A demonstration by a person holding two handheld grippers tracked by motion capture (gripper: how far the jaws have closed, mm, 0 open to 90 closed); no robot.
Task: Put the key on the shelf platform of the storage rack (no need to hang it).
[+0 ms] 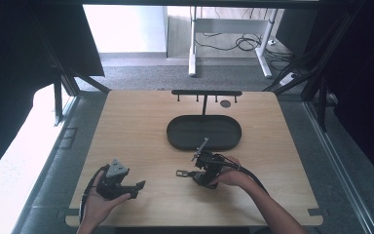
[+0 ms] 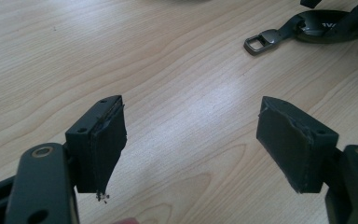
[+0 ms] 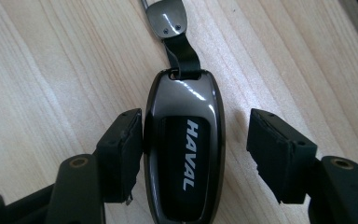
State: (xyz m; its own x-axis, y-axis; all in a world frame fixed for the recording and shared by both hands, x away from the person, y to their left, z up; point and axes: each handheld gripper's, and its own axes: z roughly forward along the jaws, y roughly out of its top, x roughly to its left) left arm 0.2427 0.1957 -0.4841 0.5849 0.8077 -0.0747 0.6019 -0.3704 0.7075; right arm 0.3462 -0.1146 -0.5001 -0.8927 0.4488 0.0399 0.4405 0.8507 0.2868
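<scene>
Two grippers work over one wooden table [image 1: 141,126]; the right gripper [image 3: 193,149] stands with its jaws spread about one key fob [image 3: 184,154], the left pad touching the fob's side, the right pad apart from it, so nothing is pinched; the left gripper [image 2: 191,144] rests near the table's front edge, jaws spread wide over bare wood; one black oval tray [image 1: 175,134] lies beyond the fob, with one hook stand [image 1: 206,92] behind it; the fob lies flat on the table, marked HAVAL; one strap [image 3: 179,58] runs from it to one metal clasp [image 3: 168,16].
</scene>
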